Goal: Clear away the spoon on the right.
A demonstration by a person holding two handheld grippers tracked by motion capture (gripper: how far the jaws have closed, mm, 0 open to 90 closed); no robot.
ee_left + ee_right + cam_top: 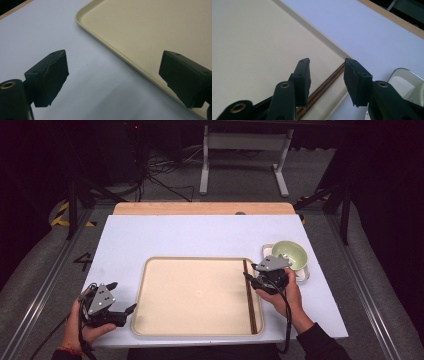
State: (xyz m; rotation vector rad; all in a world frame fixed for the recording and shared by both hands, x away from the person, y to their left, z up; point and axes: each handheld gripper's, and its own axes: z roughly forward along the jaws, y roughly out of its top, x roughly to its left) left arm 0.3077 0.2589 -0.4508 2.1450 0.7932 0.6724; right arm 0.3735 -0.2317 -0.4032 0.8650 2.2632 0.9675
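Nearest us, our left gripper [122, 312] sits at the tray's [150, 270] near-left corner, jaws wide apart w/ nothing between them; in the left gripper view [113, 80] one jaw hangs over the white table [37, 30], the other over the tray rim [105, 42]. Further in, the chopsticks [249, 295], a dark pair, lie side by side along the tray's right edge, inside the rim. Our right gripper [252, 272] is over their far end, jaws partly open, gripping nothing; in the right gripper view [327, 80] the chopsticks [324, 87] run up between the jaws, which straddle them w/o touching as far as we can tell. So we judge we're at the approach-to-grasp step on the chopsticks. Next we'd need to drop a bit lower, keep the pair centred, then close on both sticks together. Beyond the right hand, a green bowl [292, 254] rests on a small white dish [306, 274], just off the tray's far-right corner.
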